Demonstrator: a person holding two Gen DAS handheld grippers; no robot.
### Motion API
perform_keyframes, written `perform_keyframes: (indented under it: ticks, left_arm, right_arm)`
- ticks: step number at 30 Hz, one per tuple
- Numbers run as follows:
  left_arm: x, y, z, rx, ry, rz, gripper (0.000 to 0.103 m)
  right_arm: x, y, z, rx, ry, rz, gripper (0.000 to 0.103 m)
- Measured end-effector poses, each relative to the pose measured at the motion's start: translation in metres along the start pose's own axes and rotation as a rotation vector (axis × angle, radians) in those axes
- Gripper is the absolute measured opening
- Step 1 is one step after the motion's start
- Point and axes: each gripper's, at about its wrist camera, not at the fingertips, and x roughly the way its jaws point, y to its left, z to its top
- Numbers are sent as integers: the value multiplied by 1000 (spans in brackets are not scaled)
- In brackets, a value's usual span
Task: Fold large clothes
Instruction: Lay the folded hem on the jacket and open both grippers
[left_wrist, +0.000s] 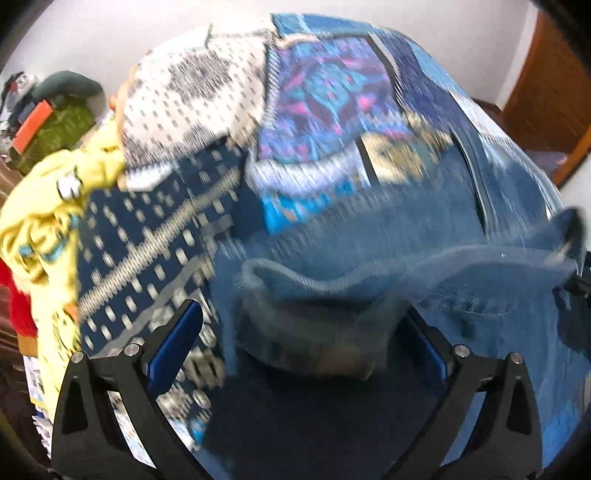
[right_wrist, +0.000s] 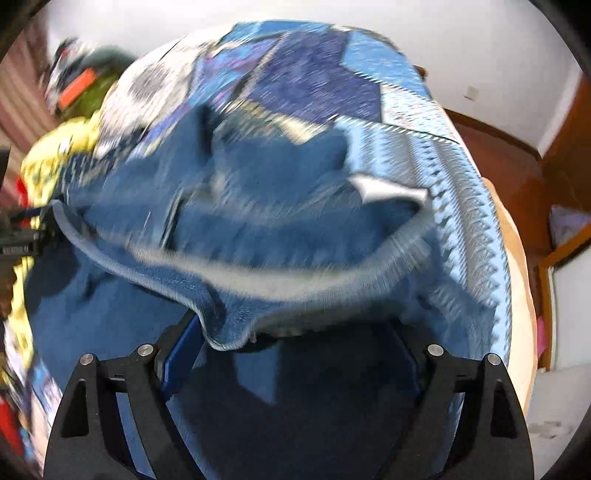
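- Clutter at far left of the left wrist view: a green box (left_wrist: 61, 127) with an orange strip, blurred, against a white wall (left_wrist: 96, 33).
- Yellow printed garment (left_wrist: 48, 221) heaped at the left edge of the bed, a red item (left_wrist: 16, 302) just beside it lower down.
- Patchwork quilt (left_wrist: 325, 92) covers the bed: cream and navy knit-pattern patches at left, purple and turquoise patches in the middle, pale blue stripes at right.
- Blue sweatshirt (left_wrist: 369, 229) lies on the quilt, filling the centre and lower part of both views; its ribbed hem (left_wrist: 388, 273) runs as a raised curl from side to side.
- Left tongs (left_wrist: 299, 354) spread wide, black arms with blue pads; blue cloth bunches up between the fingers, but no pad is seen pressing on it.
- Heavy motion blur in both views.
- Right wrist view: right tongs (right_wrist: 295, 347) also spread; the hem (right_wrist: 229, 332) droops in a fold against the left finger (right_wrist: 181, 358), the right finger's tip is under cloth. No pinch visible.
- Second pair of tongs shows as a dark shape (right_wrist: 22, 236) at the left edge of this view, at the hem's far end.
- White label (right_wrist: 384, 190) stands up from the sweatshirt at right.
- Wooden floor (right_wrist: 498, 166) and brown door frame (right_wrist: 565, 147) beyond the bed's right side.
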Motion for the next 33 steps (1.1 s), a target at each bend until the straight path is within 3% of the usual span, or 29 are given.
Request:
perform_keyframes:
  ticks: [2,5,8,12,19,24,29,33]
  left_arm:
    - [-7,8,14,-24,-51,60,103]
    - [-19,23,28,-90,-101,72,103]
    - [-34,34,29,-130,-129,27,103]
    - [-56,33,13,-111,-146,-30,103]
    - [-82,2,-34,-11,-139,-120,103]
    - [-86,-23,-68,47,-113,-186,103]
    - [-69,-43,-96,88,-60,-185,103]
    - [-50,-41,-115,64,-4,-164,103]
  right_arm:
    - [-3,-12,11,64,-40,-53,85]
    - [-13,-24,19,127,-113,-131,85]
    - [-32,-30,18,194,-166,-71,85]
    - [-55,-19,6,181,-208,-10,85]
    - [-62,39,-15,64,-187,100,85]
    - [-45,80,-29,-27,-139,149,85]
    - [-21,107,-47,-118,-65,113,85]
    - [-12,102,-61,-148,-17,53,85]
